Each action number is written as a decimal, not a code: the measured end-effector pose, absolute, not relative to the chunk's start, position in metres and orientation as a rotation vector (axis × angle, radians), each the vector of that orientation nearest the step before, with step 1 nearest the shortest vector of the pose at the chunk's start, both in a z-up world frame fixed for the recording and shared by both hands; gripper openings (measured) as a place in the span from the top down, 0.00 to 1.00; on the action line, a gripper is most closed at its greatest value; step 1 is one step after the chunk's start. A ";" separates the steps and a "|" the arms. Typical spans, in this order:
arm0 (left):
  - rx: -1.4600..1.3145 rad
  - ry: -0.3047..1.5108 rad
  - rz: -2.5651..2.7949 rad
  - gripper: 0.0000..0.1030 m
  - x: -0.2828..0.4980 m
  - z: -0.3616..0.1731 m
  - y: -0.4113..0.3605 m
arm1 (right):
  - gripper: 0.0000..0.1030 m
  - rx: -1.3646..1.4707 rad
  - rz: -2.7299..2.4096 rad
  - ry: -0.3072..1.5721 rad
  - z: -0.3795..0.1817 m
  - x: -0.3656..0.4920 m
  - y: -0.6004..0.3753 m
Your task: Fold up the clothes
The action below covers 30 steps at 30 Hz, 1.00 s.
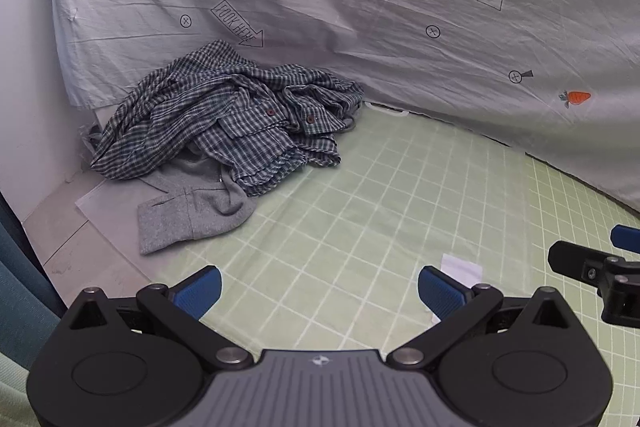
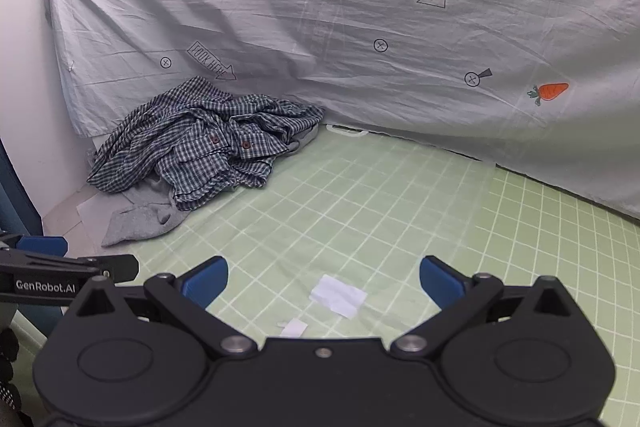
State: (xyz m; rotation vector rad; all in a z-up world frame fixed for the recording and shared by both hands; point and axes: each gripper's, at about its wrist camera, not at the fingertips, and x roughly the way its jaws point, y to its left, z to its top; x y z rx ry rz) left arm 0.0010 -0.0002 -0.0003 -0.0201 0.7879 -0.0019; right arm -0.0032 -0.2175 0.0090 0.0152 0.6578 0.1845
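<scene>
Both the left tool (image 1: 319,293) and the right tool (image 2: 324,281) hover with jaws apart and empty over the green grid worktop (image 1: 360,195), while the crumpled plaid shirt (image 1: 224,115) lies heaped on a grey garment (image 1: 188,215) ahead and to their left, so I judge a reach to pick the shirt up fits next.

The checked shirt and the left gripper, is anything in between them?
Only bare green grid cloth lies between the checked shirt and the open left gripper, as the left wrist view shows.
</scene>
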 end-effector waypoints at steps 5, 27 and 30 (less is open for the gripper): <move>-0.028 0.786 -0.005 0.00 0.004 -0.001 -0.001 | 0.00 0.014 0.188 0.675 0.007 -0.001 -0.216; -0.047 0.791 -0.001 0.00 0.005 -0.006 0.001 | 0.00 0.014 0.183 0.670 0.002 0.002 -0.221; -0.049 0.793 -0.002 0.00 0.005 -0.005 0.002 | 0.00 0.009 0.183 0.667 0.002 0.000 -0.220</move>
